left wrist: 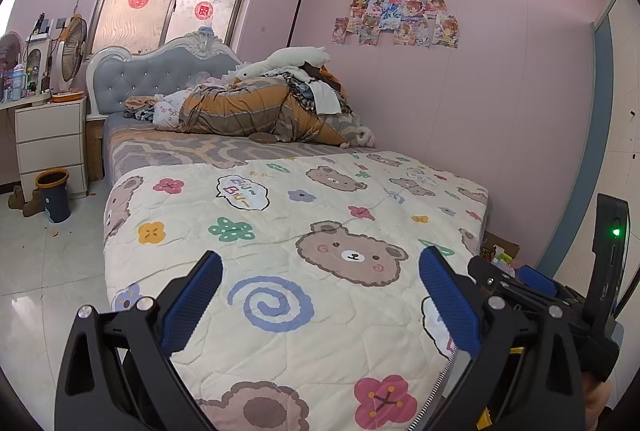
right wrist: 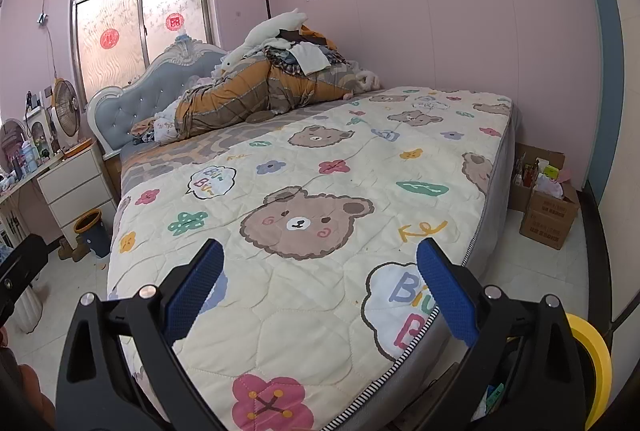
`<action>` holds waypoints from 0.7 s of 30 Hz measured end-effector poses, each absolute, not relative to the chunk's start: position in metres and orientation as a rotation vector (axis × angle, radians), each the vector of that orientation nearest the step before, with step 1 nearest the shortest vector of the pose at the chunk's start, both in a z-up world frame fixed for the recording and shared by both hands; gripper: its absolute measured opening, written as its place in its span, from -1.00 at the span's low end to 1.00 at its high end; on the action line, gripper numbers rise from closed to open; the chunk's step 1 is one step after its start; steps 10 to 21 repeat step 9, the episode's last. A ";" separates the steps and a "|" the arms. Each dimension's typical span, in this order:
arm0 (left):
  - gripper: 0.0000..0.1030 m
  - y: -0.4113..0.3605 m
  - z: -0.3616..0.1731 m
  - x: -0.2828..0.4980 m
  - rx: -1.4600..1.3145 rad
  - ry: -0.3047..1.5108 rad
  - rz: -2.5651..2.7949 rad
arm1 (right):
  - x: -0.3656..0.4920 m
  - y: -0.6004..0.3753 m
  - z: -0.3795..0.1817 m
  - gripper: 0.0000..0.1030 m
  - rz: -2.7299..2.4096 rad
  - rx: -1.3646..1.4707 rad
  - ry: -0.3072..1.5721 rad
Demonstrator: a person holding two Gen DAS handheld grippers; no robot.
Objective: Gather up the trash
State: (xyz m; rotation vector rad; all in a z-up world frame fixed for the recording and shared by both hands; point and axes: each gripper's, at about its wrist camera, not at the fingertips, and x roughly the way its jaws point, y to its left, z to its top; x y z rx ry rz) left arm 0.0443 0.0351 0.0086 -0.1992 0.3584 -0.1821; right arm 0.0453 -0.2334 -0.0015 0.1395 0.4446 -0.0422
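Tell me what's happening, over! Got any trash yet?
Left gripper open, empty. Right gripper open, empty. Both over the cream bear-print quilt; no trash picked up. Dark blue orange-rimmed waste bin on the floor by the white drawers.

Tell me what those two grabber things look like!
Both look alike. The left gripper has black angular plastic arms with round silver bolts, and its fingers wear bright blue ribbed pads. The right gripper matches it: black frame, silver bolts, blue pads. Seen from the left camera, it carries a black upright part with a small green light.

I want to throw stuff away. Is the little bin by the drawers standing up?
Upright. The bin stands on the floor beside the drawers, orange rim on top.
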 end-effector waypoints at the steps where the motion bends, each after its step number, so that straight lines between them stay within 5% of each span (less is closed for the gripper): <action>1: 0.84 0.035 0.008 0.044 -0.200 0.361 -0.182 | 0.045 -0.233 -0.002 0.81 -0.042 0.140 0.445; 21: 0.84 0.033 0.009 0.047 -0.199 0.365 -0.178 | 0.045 -0.234 -0.001 0.81 -0.044 0.141 0.447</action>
